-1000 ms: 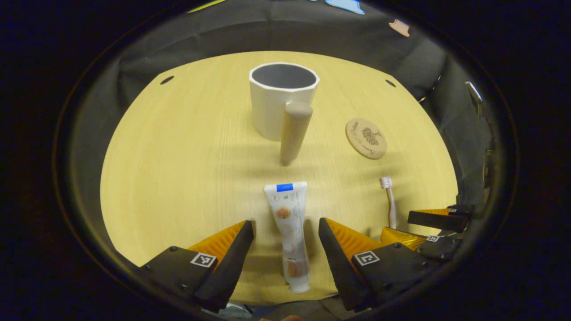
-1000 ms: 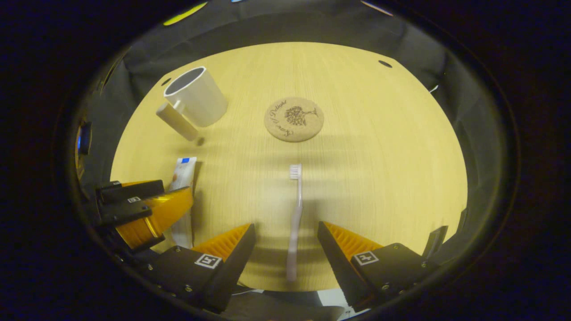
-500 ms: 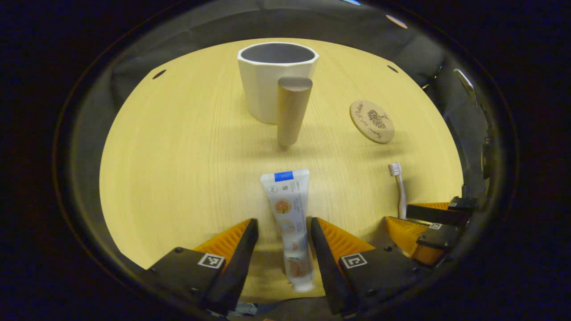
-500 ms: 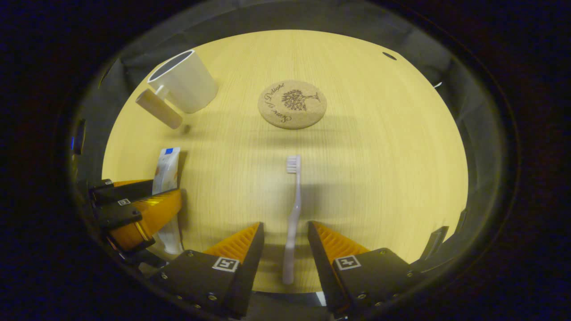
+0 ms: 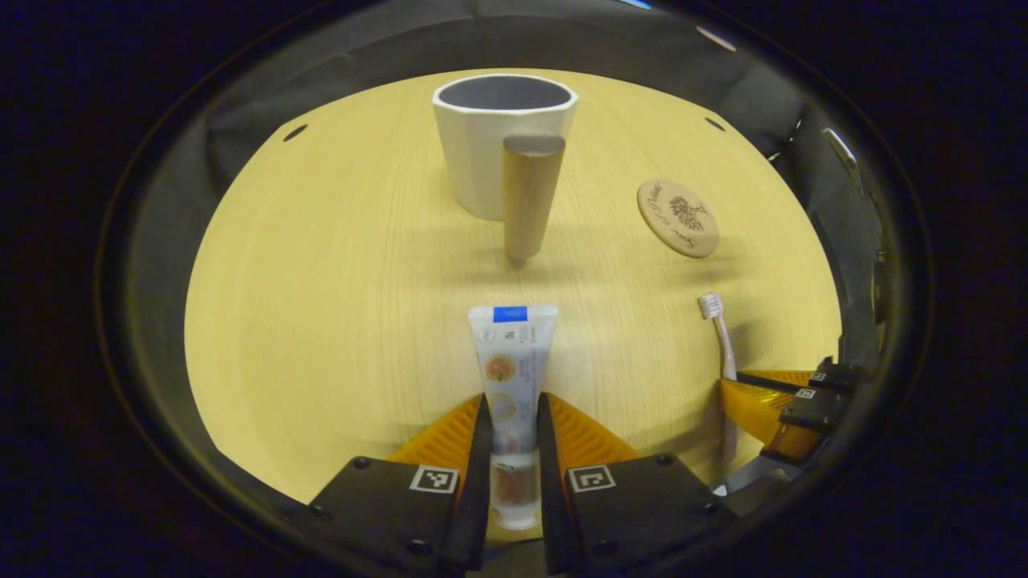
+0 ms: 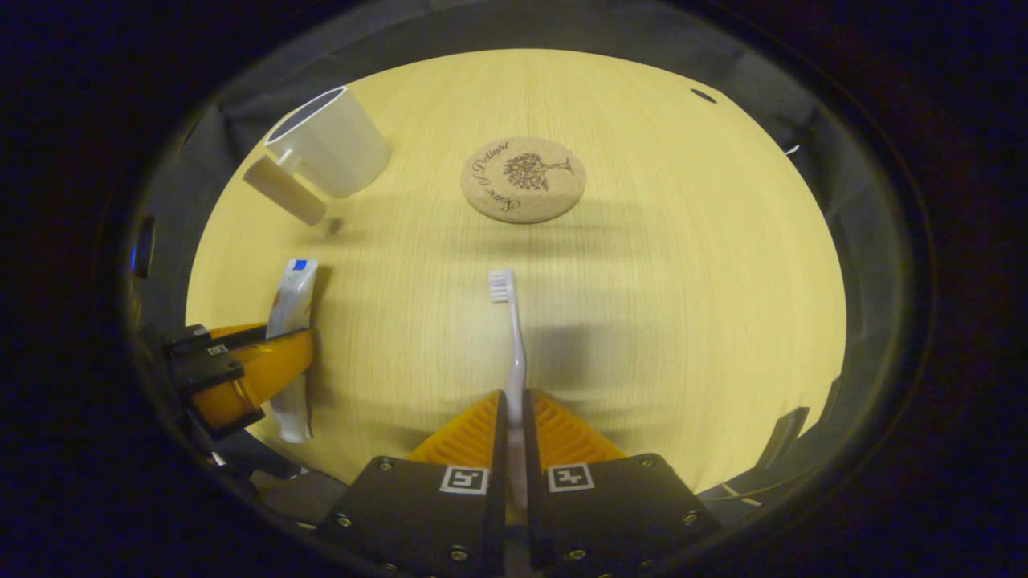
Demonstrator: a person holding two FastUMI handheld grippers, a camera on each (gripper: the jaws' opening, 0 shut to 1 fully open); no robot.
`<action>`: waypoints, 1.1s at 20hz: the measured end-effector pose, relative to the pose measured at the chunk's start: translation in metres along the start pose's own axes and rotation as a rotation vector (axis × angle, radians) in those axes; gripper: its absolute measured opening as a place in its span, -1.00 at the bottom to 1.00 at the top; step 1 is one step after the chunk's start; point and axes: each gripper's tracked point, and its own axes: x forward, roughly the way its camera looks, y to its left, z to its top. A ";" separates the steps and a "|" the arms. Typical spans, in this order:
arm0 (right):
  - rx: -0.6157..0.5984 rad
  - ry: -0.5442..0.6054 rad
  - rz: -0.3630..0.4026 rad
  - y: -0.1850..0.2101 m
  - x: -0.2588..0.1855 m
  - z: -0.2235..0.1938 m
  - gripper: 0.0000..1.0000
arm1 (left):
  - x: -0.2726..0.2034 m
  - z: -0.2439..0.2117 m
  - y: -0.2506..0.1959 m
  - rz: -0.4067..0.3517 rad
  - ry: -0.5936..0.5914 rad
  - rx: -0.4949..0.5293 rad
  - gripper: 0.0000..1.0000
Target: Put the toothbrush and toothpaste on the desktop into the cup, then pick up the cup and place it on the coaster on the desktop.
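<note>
My left gripper (image 5: 511, 411) is shut on the white toothpaste tube (image 5: 511, 356), which lies lengthwise on the desktop with its flat blue-marked end pointing away. My right gripper (image 6: 513, 405) is shut on the handle of the pale toothbrush (image 6: 508, 321), bristles pointing away. The white cup (image 5: 490, 136) with a wooden peg handle (image 5: 526, 199) stands upright straight ahead in the left gripper view. The round cork coaster (image 6: 522, 179) lies beyond the toothbrush. In the right gripper view the left gripper (image 6: 241, 373) and toothpaste (image 6: 289, 321) sit at the left.
The round light-wood desktop (image 5: 321, 265) has small dark holes near its far edge (image 5: 295, 132). Black cloth walls surround it. In the left gripper view the right gripper (image 5: 791, 401) holds the toothbrush (image 5: 719, 333) at the right, with the coaster (image 5: 679, 217) beyond.
Both grippers went from wide open to shut: the left one closed on the toothpaste tube, the right one on the toothbrush handle. Both moved slightly forward.
</note>
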 end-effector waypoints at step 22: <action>0.012 -0.422 0.221 0.006 -0.066 0.065 -0.91 | -0.071 0.051 0.033 -0.012 -0.426 -0.185 -0.57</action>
